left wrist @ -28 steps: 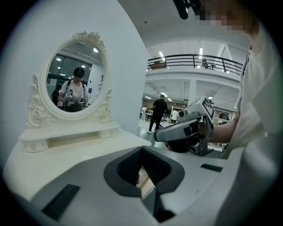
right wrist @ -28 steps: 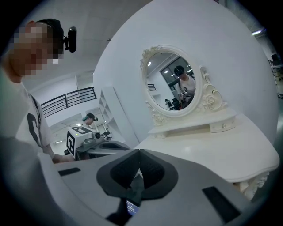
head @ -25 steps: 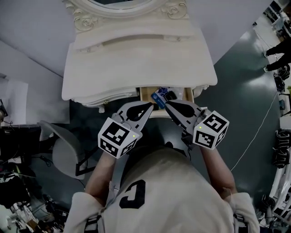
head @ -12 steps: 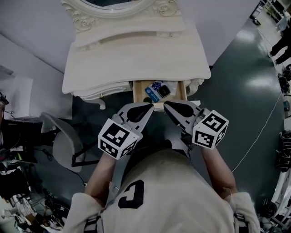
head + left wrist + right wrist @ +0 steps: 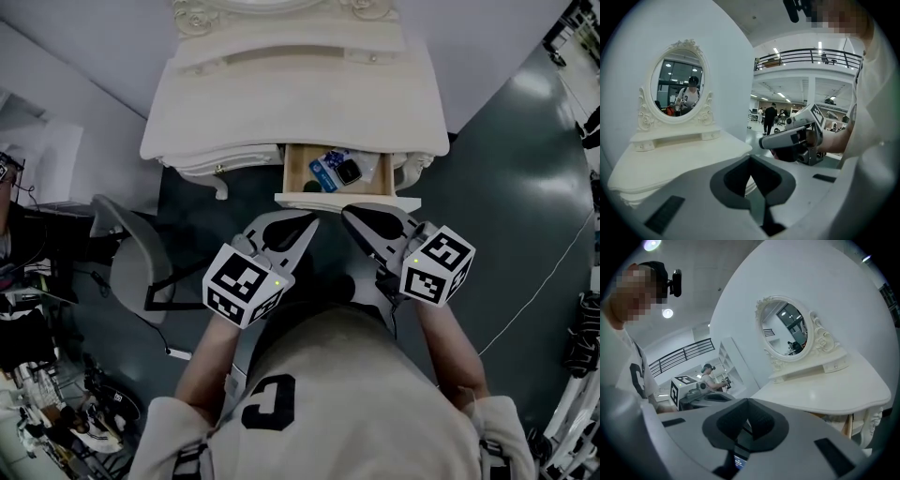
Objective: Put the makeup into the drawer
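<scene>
the blue-and-black makeup pieces [image 5: 336,171] lie in the open wooden drawer [image 5: 293,174] of the white dressing table [image 5: 281,103]. the left gripper [image 5: 313,219] and right gripper [image 5: 345,213], jaws together and empty, hover near its front; a lopsided push could jam it.

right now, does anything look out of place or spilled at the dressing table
Nothing spilled or damaged. The only thing out of line is the drawer, pulled out of the dressing table with makeup lying inside.
</scene>
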Demonstrator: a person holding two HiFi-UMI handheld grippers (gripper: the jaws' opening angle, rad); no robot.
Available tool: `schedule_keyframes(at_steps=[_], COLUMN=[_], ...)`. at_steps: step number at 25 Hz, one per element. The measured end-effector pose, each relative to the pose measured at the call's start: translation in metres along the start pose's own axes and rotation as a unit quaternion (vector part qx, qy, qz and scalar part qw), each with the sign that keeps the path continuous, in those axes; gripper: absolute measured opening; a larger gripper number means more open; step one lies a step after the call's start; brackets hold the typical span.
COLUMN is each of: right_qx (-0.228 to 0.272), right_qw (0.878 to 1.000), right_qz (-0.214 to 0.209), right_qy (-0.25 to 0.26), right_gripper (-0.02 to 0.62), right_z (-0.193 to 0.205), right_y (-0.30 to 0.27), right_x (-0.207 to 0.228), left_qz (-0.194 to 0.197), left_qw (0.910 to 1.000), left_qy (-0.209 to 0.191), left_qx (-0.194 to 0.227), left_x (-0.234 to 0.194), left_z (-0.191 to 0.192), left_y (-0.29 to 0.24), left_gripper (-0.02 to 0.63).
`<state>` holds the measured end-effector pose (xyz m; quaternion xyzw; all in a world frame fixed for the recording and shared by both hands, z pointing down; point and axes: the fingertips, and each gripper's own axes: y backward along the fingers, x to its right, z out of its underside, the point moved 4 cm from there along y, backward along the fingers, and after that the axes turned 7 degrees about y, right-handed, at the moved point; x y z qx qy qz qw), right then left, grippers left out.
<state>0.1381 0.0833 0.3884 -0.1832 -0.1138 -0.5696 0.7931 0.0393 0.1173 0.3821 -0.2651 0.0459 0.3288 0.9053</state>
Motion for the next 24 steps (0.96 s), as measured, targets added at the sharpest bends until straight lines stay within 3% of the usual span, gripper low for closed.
schedule_keyframes(at_steps=[12, 24], right_qx=[-0.020, -0.030], right_qw=[1.000, 0.999], right_qz=[-0.004, -0.004], right_qy=[0.013, 0.009], right_gripper=[0.028, 0.028], right_z=[-0.007, -0.005], right_y=[-0.036, -0.064], right_x=[-0.003, -0.010], left_qz=[-0.001, 0.013], left_qw=[0.9996, 0.9994], left_qy=[0.010, 0.021], left_qx=[0.024, 0.022], left_x=[-0.033, -0.061], left_z=[-0.007, -0.002], left_y=[0.012, 0.021], left_gripper=[0.057, 0.057])
